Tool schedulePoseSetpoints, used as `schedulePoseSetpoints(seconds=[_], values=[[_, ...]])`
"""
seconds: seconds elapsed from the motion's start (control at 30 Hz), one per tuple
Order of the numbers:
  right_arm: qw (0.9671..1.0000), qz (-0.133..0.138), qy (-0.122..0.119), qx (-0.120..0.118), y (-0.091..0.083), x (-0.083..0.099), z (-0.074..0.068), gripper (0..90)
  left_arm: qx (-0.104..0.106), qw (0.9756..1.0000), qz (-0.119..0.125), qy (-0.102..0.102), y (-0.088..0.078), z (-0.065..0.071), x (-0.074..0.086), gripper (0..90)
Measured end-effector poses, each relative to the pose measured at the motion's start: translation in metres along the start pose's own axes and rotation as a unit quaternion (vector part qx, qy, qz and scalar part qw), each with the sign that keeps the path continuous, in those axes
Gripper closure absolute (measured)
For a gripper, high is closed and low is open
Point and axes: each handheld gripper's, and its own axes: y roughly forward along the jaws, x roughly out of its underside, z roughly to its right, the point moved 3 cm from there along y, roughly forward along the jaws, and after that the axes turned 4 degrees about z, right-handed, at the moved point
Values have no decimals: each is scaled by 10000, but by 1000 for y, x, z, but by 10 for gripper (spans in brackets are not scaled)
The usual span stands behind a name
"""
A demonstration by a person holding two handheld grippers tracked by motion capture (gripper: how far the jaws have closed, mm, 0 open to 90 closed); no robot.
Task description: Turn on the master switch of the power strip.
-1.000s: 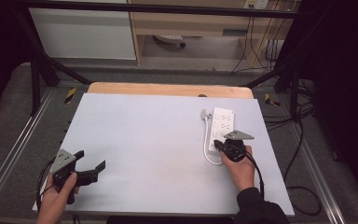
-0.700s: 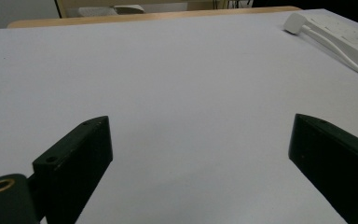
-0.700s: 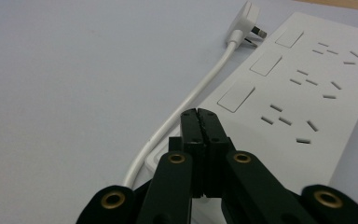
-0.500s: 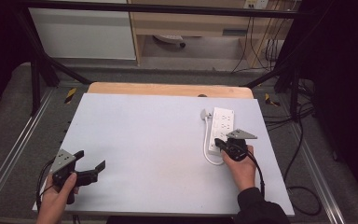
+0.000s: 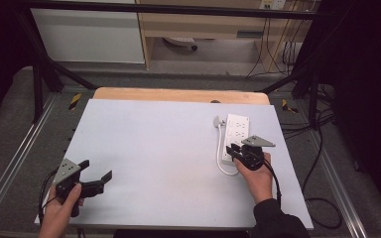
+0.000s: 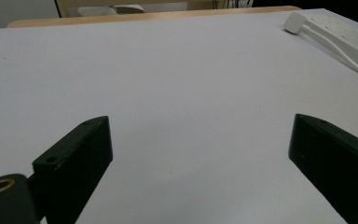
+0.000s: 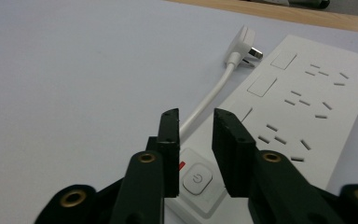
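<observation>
Though flat, power strip (image 5: pixel 236 134) lengthwise away.

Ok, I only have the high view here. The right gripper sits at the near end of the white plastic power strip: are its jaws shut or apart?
Observer: Apart by a narrow gap. The right gripper has just been opening, with nothing between its jaws.
Reviewer: What lies under that gap?
Observer: The square white power button of the white plastic power strip, with a small red mark beside it.
Reviewer: And the left gripper?
Observer: The left gripper stands wide open above the pale grey table, with nothing between its jaws.
</observation>
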Motion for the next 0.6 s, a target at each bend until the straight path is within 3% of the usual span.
schedulePoseSetpoints(seconds=[0.3,0.37,0.6], values=[[9996,217,-26,-153,-3,-8,-3,471,-1,10000,-3,-5,0,0,0,63],[9994,294,-131,-107,-3,-9,-4,432,-2,10000,-2,-5,0,0,0,63],[9994,270,-198,-93,-2,-12,-6,303,4,10000,1,-8,-1,-1,0,63]])
